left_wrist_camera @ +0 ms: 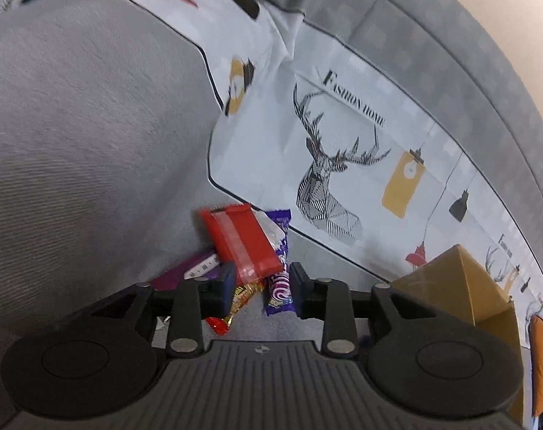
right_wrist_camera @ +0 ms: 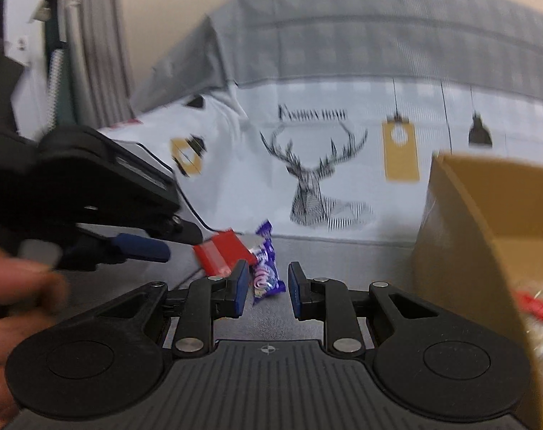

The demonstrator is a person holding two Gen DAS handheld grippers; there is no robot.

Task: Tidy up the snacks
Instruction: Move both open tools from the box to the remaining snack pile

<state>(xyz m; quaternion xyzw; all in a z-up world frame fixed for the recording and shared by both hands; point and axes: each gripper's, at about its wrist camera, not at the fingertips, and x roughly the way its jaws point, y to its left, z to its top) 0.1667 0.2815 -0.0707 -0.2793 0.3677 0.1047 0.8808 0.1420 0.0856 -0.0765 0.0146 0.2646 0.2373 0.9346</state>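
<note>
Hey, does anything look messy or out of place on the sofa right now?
Yes. The snacks lie in a loose heap in the sofa's corner: a red packet tilted across a purple wrapper, others half buried beneath. None of these is in the cardboard box yet.

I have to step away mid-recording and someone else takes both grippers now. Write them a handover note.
Left tongs: open over the snack pile; the red packet lies between the fingers, not clamped.
Right tongs: open, aimed at the purple swirl packet, apparently not touching it.
Things: the pile sits on the grey sofa seat by the deer-print cover, with a second purple packet and a yellow-red sweet. The cardboard box stands open to the right.
Done: something red and wrapped lies in the box, blurred.
Left: probably the pile's four packets go into the box.
</note>
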